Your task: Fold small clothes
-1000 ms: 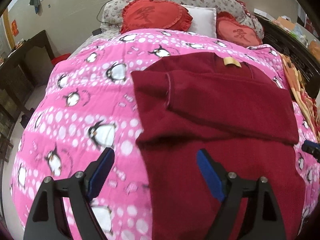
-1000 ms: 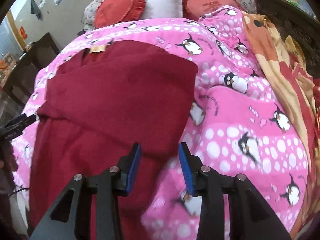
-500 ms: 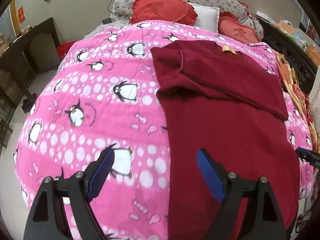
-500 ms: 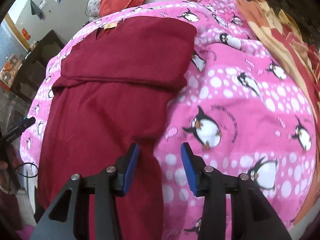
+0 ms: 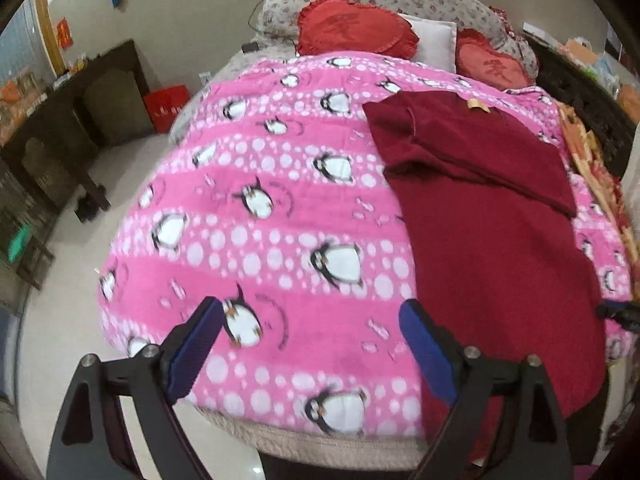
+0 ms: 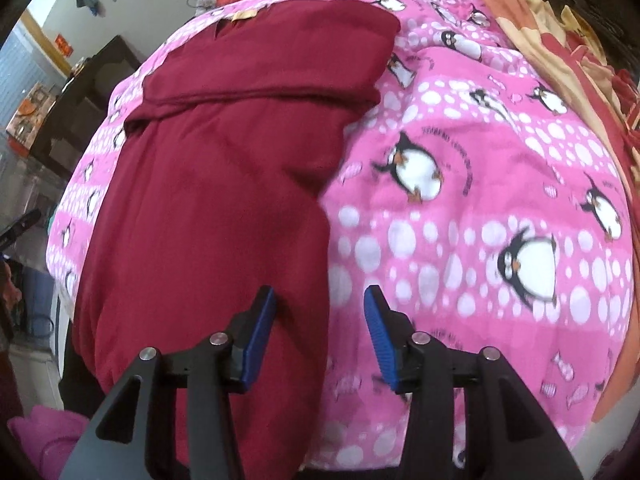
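At the far left of the left wrist view, a dark wooden cabinet [image 5: 60,128] stands on the pale floor, with a red bag [image 5: 166,106] beside it. The left tool [image 5: 310,350] hangs above the near edge of the bed, its blue pads wide apart and holding nothing, over the pink penguin blanket [image 5: 260,216]. To its right lies the dark red garment [image 5: 492,232], its sleeves folded across the chest at the far end, its hem draping off the near edge. Red heart cushions [image 5: 356,28] sit at the head. The right tool [image 6: 320,334] hovers with its pads apart over the garment's [image 6: 208,184] right edge, gripping nothing.
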A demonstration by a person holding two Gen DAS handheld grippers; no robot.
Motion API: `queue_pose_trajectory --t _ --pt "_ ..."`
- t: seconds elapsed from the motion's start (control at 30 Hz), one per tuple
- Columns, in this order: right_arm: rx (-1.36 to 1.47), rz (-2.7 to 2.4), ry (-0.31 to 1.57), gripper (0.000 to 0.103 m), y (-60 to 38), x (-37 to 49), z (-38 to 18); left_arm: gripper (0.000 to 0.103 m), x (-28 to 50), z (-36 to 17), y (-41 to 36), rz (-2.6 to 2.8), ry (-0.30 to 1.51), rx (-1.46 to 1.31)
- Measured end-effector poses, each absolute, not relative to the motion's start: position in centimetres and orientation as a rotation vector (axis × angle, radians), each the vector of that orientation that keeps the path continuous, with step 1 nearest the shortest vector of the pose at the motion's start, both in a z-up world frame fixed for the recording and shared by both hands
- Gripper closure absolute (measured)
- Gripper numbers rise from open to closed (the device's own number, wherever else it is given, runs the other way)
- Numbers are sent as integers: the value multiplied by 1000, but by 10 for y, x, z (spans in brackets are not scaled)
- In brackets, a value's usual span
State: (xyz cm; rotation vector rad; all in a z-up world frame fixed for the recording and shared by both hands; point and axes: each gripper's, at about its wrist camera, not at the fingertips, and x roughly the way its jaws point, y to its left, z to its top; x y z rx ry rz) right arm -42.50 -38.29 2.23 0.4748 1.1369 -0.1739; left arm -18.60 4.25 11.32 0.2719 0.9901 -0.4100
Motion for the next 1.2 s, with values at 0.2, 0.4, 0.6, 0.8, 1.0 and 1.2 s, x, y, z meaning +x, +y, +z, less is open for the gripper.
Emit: queue_pose_trajectory --t 0.2,0.4,0.6,0.8,1.0,1.2 --pt "543 -170 1156 77 -375 -453 7 10 -197 94 23 -488 1030 262" --pt "607 -131 1133 70 -361 -474 7 10 -218 61 -10 -584 1096 331" --pt "581 -95 1139 70 -342 -478 8 10 -236 36 -15 -570 1133 400" --pt "576 -85 1149 70 -341 -474 6 10 -246 24 -16 -595 1188 403" --pt "572 -83 1159 69 -341 -470 5 10 -247 20 -16 -601 1222 389" --pt "574 -74 1162 69 -343 -466 3 10 -253 15 -12 -604 1249 377"
